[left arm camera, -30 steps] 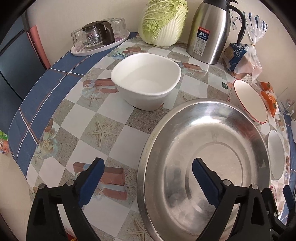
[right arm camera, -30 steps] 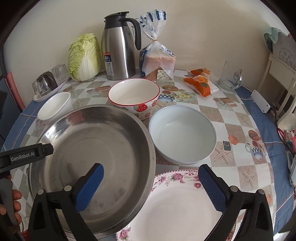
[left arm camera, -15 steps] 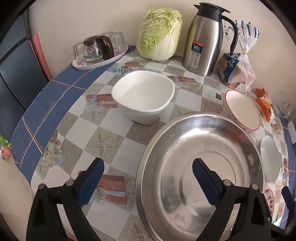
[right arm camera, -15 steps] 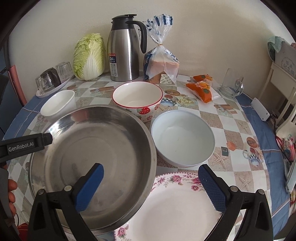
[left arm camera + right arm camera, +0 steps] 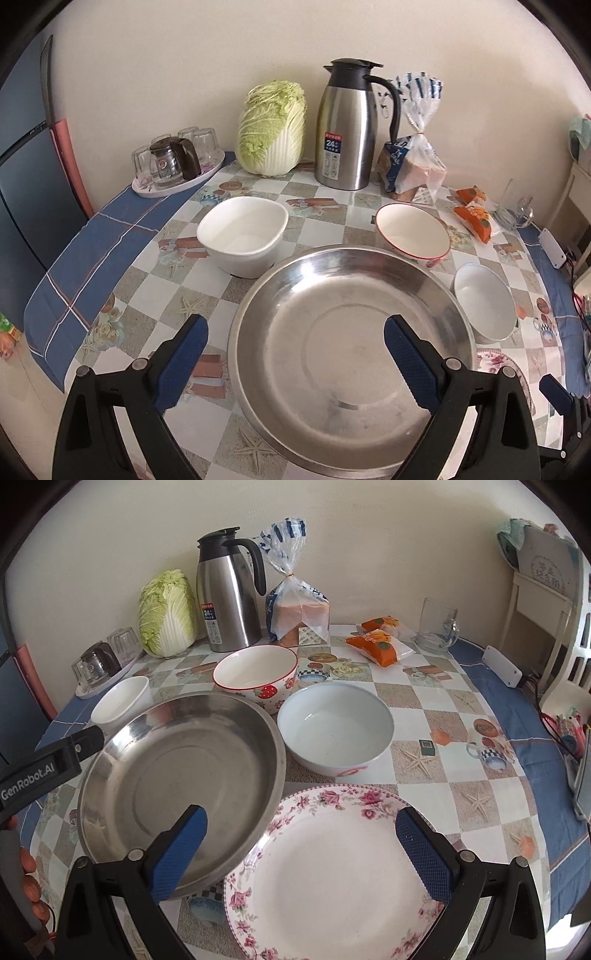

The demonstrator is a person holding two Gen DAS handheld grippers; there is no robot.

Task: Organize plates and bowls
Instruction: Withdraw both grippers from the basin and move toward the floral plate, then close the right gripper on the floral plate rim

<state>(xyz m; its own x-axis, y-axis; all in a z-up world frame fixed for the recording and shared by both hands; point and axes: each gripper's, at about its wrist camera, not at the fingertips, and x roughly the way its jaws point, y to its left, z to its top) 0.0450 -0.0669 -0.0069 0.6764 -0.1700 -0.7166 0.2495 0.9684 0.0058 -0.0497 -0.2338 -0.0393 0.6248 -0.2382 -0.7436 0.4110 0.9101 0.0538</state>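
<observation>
The table point(image 5: 461, 709) carries a checked cloth with starfish pictures and a blue border. The largest dish on it is the steel basin point(image 5: 351, 332) point(image 5: 177, 775), wide and shallow, and I take it as the landmark.

Just beside the steel basin on its right lies the floral plate point(image 5: 332, 878), white with pink roses on the rim; the basin's edge seems to overlap the plate's rim a little. Behind the plate, near the basin's right side, stands the pale blue bowl point(image 5: 334, 727) point(image 5: 484, 302). Behind the basin is the strawberry bowl point(image 5: 255, 675) point(image 5: 412, 230) with a red rim, very close to the basin. At the basin's back left stands the white square bowl point(image 5: 243, 234) point(image 5: 120, 703), near it; I cannot tell if they touch.

Far behind the basin, along the wall, are the steel thermos jug point(image 5: 345, 125) point(image 5: 227, 590), the cabbage point(image 5: 273, 127) point(image 5: 166, 614), the bread bag point(image 5: 297, 613) and the tray of glasses point(image 5: 177, 162).

The left gripper point(image 5: 293, 354) is above the basin's near left part with its fingers spread wide, grasping nothing. The right gripper point(image 5: 301, 849) is above the place where basin and floral plate meet, fingers also spread apart and empty.
</observation>
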